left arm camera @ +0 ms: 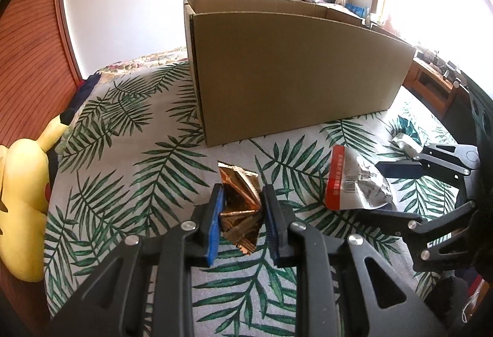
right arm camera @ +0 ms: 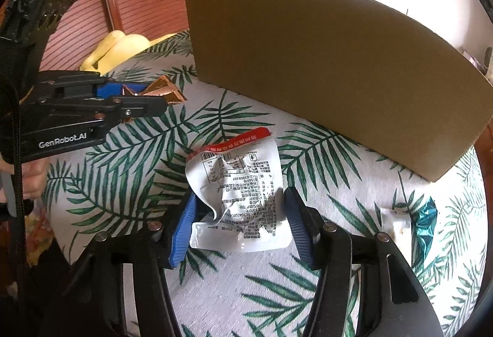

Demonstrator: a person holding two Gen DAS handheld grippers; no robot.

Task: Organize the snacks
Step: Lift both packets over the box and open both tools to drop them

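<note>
On the leaf-print bed [left arm camera: 129,158], the left-wrist view shows the left gripper [left arm camera: 242,215] clamped on a crumpled copper foil packet [left arm camera: 240,210], which stands pinched between the blue pads, clear of the bedding. Beyond it stands the open cardboard box [left arm camera: 292,71], its inside hidden from here. To the right lies a white-and-red snack pouch [left arm camera: 357,182], with the right gripper [left arm camera: 397,192] reaching around it. A yellow plush toy [left arm camera: 24,207] rests at the left edge.

From the right-wrist view, the right gripper [right arm camera: 237,223] straddles the white-and-red snack pouch [right arm camera: 240,198]; its pads sit at the pouch's two sides, and I cannot tell whether they press it yet. A teal wrapper [right arm camera: 426,229] lies off to the right, untouched. The box wall [right arm camera: 323,78] rises just behind.

Judging by this, sorting seems barely underway: one packet is gripped, one is being taken, one waits, and none visibly sits in the box.
</note>
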